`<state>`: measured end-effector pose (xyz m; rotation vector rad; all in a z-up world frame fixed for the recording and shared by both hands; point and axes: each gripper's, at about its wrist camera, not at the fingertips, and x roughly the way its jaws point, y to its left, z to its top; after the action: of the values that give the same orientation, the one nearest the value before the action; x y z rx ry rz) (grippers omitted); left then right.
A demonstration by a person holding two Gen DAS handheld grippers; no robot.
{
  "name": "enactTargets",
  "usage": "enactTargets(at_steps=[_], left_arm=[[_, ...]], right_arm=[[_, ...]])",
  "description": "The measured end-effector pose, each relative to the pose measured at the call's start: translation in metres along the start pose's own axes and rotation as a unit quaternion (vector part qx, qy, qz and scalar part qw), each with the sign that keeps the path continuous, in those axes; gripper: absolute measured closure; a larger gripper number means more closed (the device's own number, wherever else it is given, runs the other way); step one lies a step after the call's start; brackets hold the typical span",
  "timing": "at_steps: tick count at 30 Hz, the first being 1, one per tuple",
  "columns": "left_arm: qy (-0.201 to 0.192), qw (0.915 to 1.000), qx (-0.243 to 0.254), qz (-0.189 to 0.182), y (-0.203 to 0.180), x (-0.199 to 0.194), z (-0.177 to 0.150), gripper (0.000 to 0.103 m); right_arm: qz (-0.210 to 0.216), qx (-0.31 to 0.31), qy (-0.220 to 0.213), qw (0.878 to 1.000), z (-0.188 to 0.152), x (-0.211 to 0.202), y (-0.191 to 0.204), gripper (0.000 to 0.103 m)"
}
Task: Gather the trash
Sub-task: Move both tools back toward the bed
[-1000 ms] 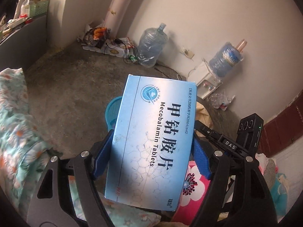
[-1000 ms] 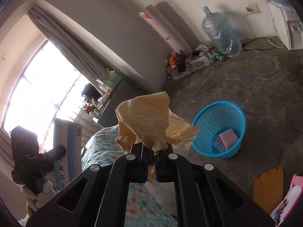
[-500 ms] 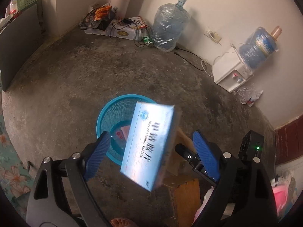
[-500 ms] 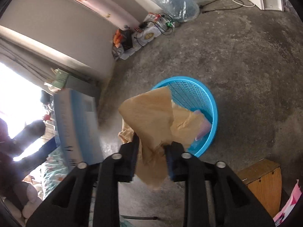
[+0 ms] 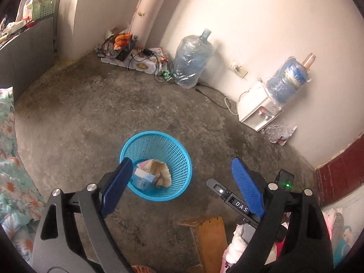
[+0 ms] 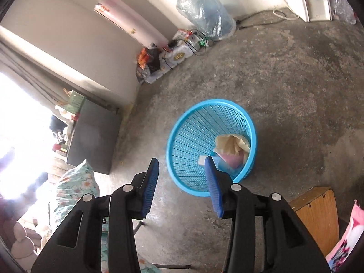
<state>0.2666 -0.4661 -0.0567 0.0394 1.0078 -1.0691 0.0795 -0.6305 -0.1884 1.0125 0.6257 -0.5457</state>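
Note:
A blue plastic mesh basket (image 5: 179, 157) stands on the concrete floor; it also shows in the right wrist view (image 6: 188, 136). Inside lie the blue tablet box (image 5: 143, 178), the crumpled tan paper (image 5: 162, 170) and a pink item (image 6: 232, 160). The tan paper also shows in the right wrist view (image 6: 229, 144). My left gripper (image 5: 182, 166) is open and empty above the basket's near side. My right gripper (image 6: 182, 162) is open and empty above the basket's left rim.
A wooden stool (image 5: 210, 234) stands close to the basket. Two large water bottles (image 5: 192, 61), a white dispenser (image 5: 258, 111), cables and boxes (image 5: 136, 58) line the far wall. Floral bedding (image 5: 11, 170) is at the left, a grey cabinet (image 6: 93, 141) beyond.
Both grippers opened over the basket. The blue tablet box fell from the left gripper and the tan paper from the right; both now lie in the basket.

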Motion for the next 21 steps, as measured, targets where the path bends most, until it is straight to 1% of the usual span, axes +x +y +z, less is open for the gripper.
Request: enactTargets(at_steps=[2,5,6,9,11,13,16,19,21], left_arm=[[-0.02,0.9997,0.011,-0.006,-0.004,-0.032,-0.003,0.018],[-0.05,0.9982,0.034,-0.006,-0.006,-0.088,-0.014,0.018],[-0.058,0.9975,0.04,-0.006,-0.007,-0.107,-0.019,0.018],[-0.081,0.9953,0.052,-0.006,-0.005,-0.165,-0.033,0.018],[-0.101,0.9931,0.059,0.0,0.0,-0.203,-0.045,0.018],[-0.123,0.9898,0.069,0.017,0.007,-0.239,-0.061,0.018],[-0.159,0.9834,0.069,0.054,0.021,-0.292,-0.083,0.018],[-0.183,0.9769,0.052,0.097,0.042,-0.342,-0.101,0.018],[-0.203,0.9705,0.032,0.125,0.058,-0.378,-0.112,0.018]], right_arm=[[0.007,-0.023,-0.016,1.0,-0.006,-0.02,0.021,0.056],[0.02,-0.066,-0.042,0.997,-0.018,-0.055,0.055,0.046],[0.025,-0.081,-0.052,0.995,-0.024,-0.068,0.067,0.041],[0.037,-0.132,-0.082,0.987,-0.041,-0.102,0.101,0.028],[0.045,-0.167,-0.1,0.98,-0.054,-0.124,0.122,0.023],[0.053,-0.191,-0.114,0.974,-0.066,-0.142,0.141,0.015],[0.079,-0.222,-0.12,0.964,-0.083,-0.163,0.168,0.011],[0.102,-0.251,-0.124,0.955,-0.099,-0.181,0.191,0.008],[0.117,-0.267,-0.125,0.948,-0.111,-0.19,0.205,0.008]])
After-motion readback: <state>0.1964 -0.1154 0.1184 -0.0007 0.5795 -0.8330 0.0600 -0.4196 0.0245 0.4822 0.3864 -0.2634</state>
